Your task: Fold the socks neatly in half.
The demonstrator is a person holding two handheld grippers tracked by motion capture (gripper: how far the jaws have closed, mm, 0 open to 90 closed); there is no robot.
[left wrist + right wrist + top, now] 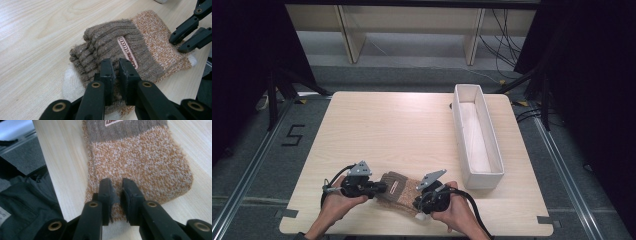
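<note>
High view: a folded knitted sock (398,192), brown-ribbed with an orange-flecked part, is lying near the front edge of the pale wooden desk (402,130); the left gripper (379,188) is meeting the sock's left end and the right gripper (418,204) its right front corner, a hand behind each. A long white tray (462,125) is standing to the right of the sock, well apart from it. Left gripper view: the jaws are standing nearly together, pinching the sock's (120,50) brown ribbed cuff; a label (127,52) is showing just beyond them, and the other gripper (186,41) is reaching the sock's orange end. Right gripper view: the jaws are standing nearly together, nipping the edge of the sock's (140,162) orange-flecked part.
</note>
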